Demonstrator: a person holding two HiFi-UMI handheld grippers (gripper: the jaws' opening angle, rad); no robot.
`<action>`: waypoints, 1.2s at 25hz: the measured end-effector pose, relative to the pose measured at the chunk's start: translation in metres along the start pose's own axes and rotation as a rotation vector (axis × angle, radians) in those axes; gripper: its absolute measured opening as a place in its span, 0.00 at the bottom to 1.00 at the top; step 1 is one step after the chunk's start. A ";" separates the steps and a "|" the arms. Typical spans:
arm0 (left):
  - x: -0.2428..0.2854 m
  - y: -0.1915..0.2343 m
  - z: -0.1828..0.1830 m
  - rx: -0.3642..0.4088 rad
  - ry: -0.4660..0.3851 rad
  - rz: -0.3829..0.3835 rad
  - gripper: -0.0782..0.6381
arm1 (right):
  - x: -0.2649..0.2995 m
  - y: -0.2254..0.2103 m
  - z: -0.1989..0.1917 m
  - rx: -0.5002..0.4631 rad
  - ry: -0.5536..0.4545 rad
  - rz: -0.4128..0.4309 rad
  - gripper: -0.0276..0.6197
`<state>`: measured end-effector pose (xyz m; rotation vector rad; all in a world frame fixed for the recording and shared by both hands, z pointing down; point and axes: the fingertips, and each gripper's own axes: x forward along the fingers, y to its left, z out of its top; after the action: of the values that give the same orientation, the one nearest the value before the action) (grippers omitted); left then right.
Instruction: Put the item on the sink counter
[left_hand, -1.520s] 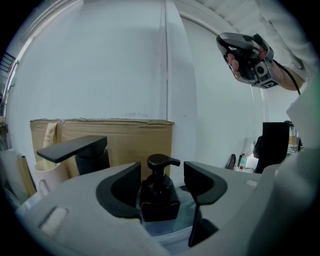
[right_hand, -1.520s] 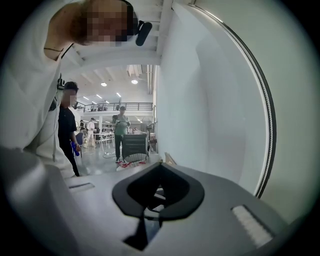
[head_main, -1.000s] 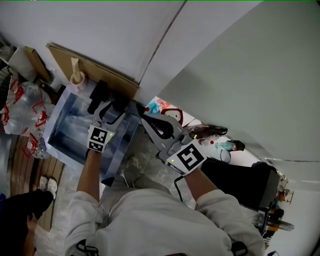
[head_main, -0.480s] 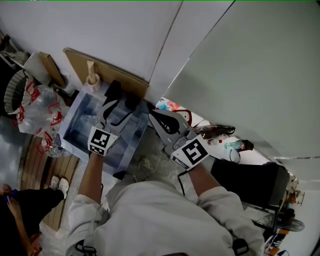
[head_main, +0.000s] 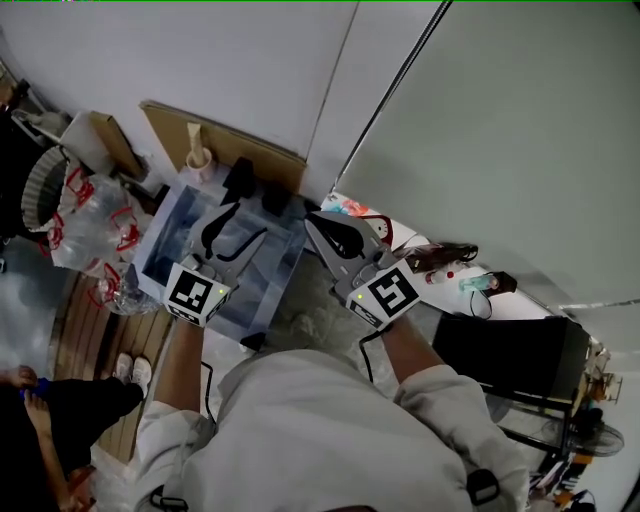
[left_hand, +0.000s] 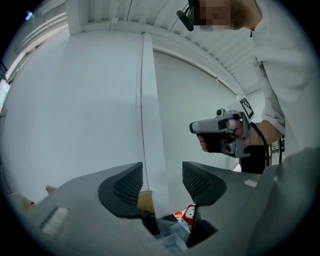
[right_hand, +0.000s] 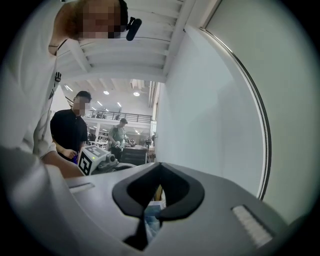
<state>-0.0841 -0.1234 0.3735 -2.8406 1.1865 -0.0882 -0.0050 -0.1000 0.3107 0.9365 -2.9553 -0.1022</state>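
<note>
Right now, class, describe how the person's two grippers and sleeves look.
The left gripper and right gripper are grey with black jaw pads; each carries a white cube with black square markers. A black cable trails from the right one. The sleeves are pale.

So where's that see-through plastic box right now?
In the head view the box sits left of centre, under the left tongs, by the cardboard sheet against the wall, with a bag of bottles to its left.
</note>
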 end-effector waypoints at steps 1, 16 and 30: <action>-0.004 -0.001 0.005 -0.001 -0.009 -0.002 0.45 | 0.000 0.001 -0.001 0.001 0.000 -0.003 0.05; -0.026 0.000 0.047 -0.010 -0.083 -0.037 0.12 | -0.001 0.004 -0.003 -0.004 0.005 -0.025 0.05; -0.020 0.002 0.044 -0.001 -0.068 -0.031 0.12 | -0.003 -0.002 -0.004 0.001 0.004 -0.024 0.05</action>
<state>-0.0964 -0.1090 0.3293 -2.8386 1.1300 0.0068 -0.0015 -0.1003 0.3146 0.9718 -2.9413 -0.0990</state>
